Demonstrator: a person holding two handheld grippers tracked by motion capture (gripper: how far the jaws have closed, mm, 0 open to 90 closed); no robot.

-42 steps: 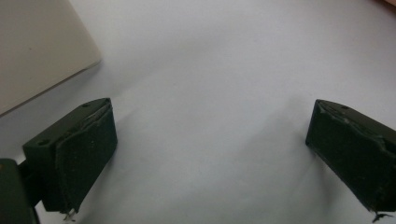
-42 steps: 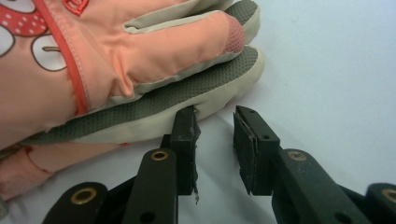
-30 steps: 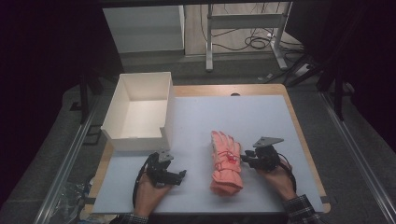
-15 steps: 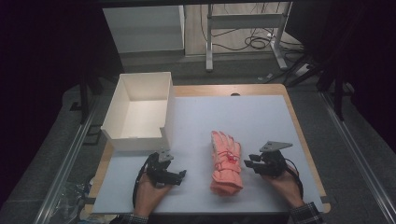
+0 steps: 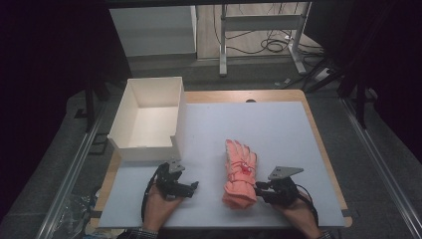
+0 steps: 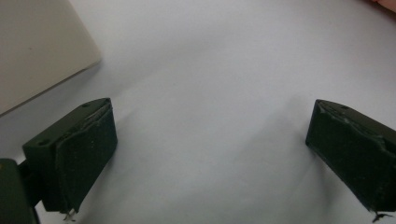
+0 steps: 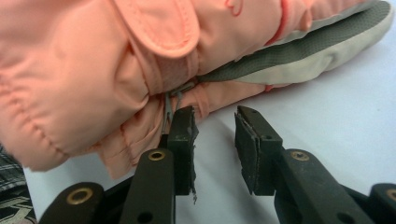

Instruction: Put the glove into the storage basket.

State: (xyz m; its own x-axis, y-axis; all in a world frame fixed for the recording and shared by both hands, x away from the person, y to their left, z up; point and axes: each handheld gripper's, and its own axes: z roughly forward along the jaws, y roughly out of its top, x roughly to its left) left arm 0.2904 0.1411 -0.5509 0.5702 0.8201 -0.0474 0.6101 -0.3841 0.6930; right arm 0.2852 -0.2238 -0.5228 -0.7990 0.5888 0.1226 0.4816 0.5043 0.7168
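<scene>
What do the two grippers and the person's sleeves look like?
Both the left gripper and the right gripper are black, each with two flat, blocky jaws faced with dark pads. A grey three-cornered plate sits on top of each, and a black cable trails back along the hand. The right one shows brass-ringed screw holes. A checked cuff shows at the left wrist.

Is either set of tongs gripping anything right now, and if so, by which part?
Nothing is held. The right tongs, jaws just closing, sit at the cuff edge of the salmon-pink padded fabric gloves with only bare table between the jaws. The left tongs stand wide open over the white table.
</scene>
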